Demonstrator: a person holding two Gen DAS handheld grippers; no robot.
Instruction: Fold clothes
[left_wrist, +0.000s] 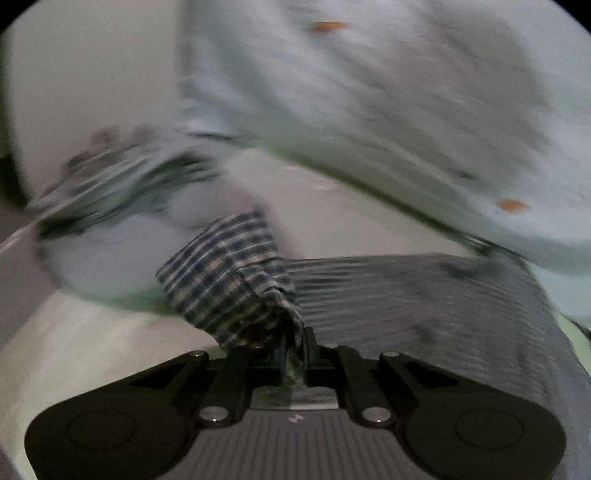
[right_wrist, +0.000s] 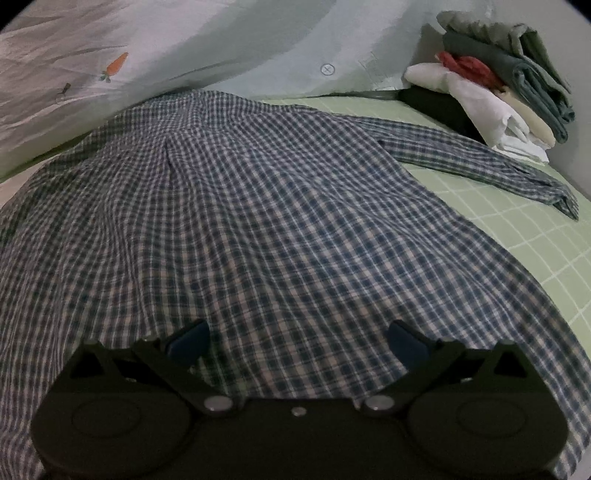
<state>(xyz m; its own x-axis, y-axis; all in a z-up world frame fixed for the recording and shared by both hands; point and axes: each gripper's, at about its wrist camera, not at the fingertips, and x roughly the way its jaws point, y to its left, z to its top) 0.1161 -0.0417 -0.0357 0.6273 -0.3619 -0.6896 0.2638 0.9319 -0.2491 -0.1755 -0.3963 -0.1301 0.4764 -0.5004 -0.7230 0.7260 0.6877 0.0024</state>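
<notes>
Shirt: a blue-and-white checked shirt (right_wrist: 266, 206) lies spread out, seemingly back-side up, on a bed with a green grid sheet (right_wrist: 517, 229). One long sleeve (right_wrist: 480, 162) stretches away to the right across the sheet.

Left tongs: the left gripper (left_wrist: 291, 343) is pressed together on a bunched tuft of the checked cloth (left_wrist: 229, 273), which stands up out of the fingers. That view is smeared by motion, so which part of the shirt this is (cuff, hem or sleeve end) I cannot tell.

Right tongs: the right gripper (right_wrist: 297, 341) is spread wide, blue pads apart, low over the body of the shirt near its lower edge, pinching nothing.

Around it: a pale quilt printed with a carrot (right_wrist: 116, 64) is heaped along the far side, touching the shirt's collar end. A stack of folded clothes (right_wrist: 498, 85) sits at the far right, near the sleeve but apart from it.

Stage: the body lies flat with one part lifted, which reads as a fold in progress; how many folds remain is not settled here.

Risks: with only one end pinched, pulling could drag the whole body askew. The small tuft could slip free mid-carry. A wide swing of the sleeve could topple the stack.
</notes>
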